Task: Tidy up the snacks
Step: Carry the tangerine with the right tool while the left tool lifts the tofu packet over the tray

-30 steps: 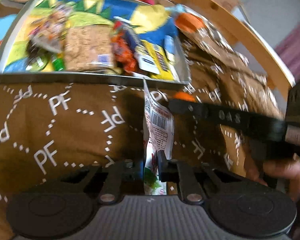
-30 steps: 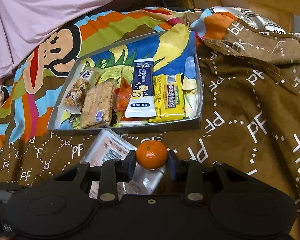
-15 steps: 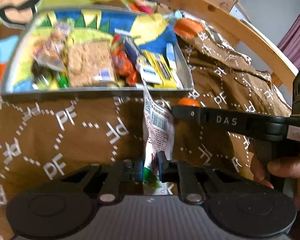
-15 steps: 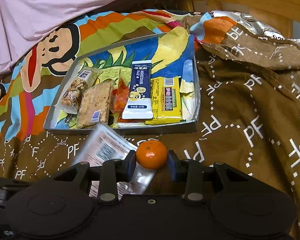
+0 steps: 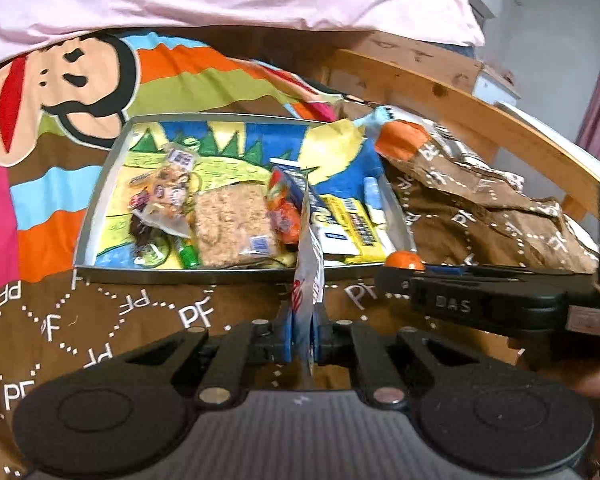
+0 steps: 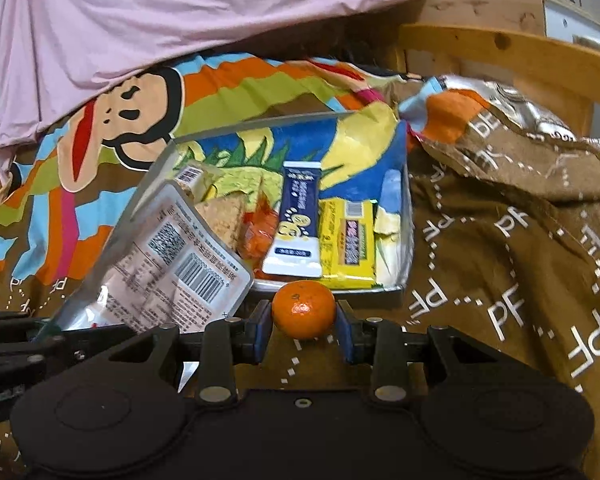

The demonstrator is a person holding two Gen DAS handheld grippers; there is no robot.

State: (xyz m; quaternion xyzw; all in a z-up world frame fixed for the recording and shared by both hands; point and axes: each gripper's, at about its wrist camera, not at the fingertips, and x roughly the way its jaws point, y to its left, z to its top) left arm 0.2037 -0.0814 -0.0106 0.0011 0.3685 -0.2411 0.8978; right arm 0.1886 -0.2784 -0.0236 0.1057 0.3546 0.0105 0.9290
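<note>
Orange and round, the mandarin [image 6: 303,310] sits clamped between the pads of the right gripper [image 6: 303,328], held just in front of the near wall of the metal tray [image 6: 396,289]. The left gripper [image 5: 302,334] is pinched tight on a silvery snack packet [image 5: 309,256], which stands on edge before the same tray, where several wrapped bars lie side by side on the brown bedspread [image 5: 140,320].
</note>
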